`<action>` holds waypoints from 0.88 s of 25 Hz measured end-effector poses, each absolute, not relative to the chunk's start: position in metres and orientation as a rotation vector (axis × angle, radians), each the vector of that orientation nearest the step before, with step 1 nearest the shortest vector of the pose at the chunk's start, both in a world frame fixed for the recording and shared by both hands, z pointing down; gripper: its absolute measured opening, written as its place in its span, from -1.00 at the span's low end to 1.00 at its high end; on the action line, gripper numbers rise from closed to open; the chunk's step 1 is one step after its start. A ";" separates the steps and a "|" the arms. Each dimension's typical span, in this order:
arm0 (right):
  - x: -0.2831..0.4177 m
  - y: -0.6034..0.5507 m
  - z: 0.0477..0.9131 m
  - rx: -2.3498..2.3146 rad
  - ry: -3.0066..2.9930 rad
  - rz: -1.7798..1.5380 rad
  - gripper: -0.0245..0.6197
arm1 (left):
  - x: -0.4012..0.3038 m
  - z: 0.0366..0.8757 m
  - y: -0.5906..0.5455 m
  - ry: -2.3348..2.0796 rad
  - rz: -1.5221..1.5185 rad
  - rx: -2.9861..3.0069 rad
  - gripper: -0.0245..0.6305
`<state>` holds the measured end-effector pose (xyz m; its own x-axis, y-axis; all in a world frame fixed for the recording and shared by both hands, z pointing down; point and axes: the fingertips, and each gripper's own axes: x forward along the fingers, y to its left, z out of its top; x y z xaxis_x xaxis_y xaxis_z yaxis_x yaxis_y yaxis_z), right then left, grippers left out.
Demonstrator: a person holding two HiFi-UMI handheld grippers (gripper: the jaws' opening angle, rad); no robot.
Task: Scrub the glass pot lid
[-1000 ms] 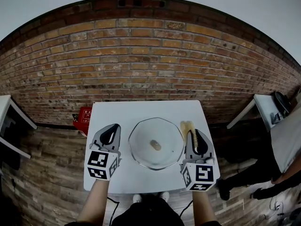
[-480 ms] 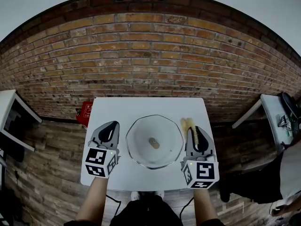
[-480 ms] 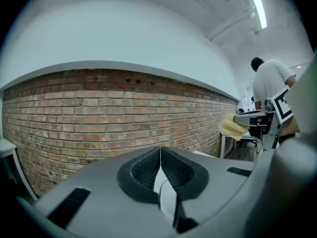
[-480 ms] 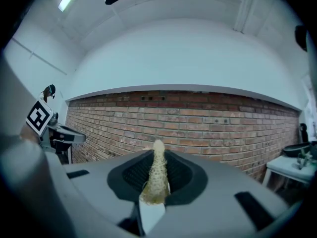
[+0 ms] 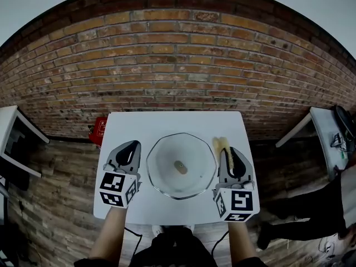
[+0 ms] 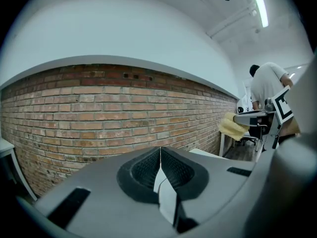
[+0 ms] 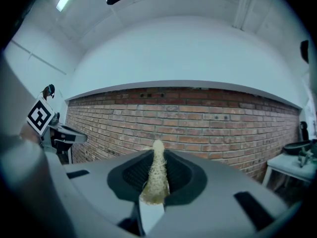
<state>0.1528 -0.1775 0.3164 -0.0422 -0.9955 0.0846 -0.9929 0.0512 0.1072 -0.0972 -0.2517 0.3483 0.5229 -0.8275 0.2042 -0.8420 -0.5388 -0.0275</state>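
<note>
Glass pot lid (image 5: 181,166) lies flat in the middle of the white table (image 5: 167,124). At its 9 o'clock, the left gripper (image 5: 133,146) is pinched tight on nothing. At 3 o'clock, the right gripper (image 5: 228,151) squeezes a yellow scrubber (image 5: 220,144).

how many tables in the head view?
3. The middle table, in front of the person, carries the glass lid; the left table sits at the picture's left edge; the right table at its right edge. Others may be out of frame.
</note>
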 end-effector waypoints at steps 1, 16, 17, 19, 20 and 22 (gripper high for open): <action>0.153 -0.179 0.319 2.075 -2.175 -0.024 -0.74 | -0.097 0.350 -0.253 -1.468 0.297 2.673 -0.88; 0.157 -0.193 0.359 2.038 -2.164 0.059 -0.74 | -0.098 0.396 -0.261 -1.453 0.375 2.587 -0.88; 0.158 -0.193 0.362 2.036 -2.164 0.069 -0.74 | -0.097 0.399 -0.261 -1.449 0.381 2.584 -0.88; 0.159 -0.194 0.367 2.032 -2.165 0.087 -0.74 | -0.096 0.404 -0.261 -1.442 0.393 2.577 -0.88; 0.159 -0.195 0.369 2.029 -2.165 0.095 -0.74 | -0.095 0.406 -0.261 -1.440 0.399 2.573 -0.88; 0.159 -0.196 0.375 2.018 -2.164 0.109 -0.74 | -0.094 0.411 -0.261 -1.436 0.411 2.567 -0.88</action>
<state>0.1593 -0.1964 0.3752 -0.0622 -0.9814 0.1816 -0.9947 0.0758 0.0692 -0.0941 -0.2605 0.4110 0.4976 -0.8063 0.3199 -0.8535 -0.5209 0.0148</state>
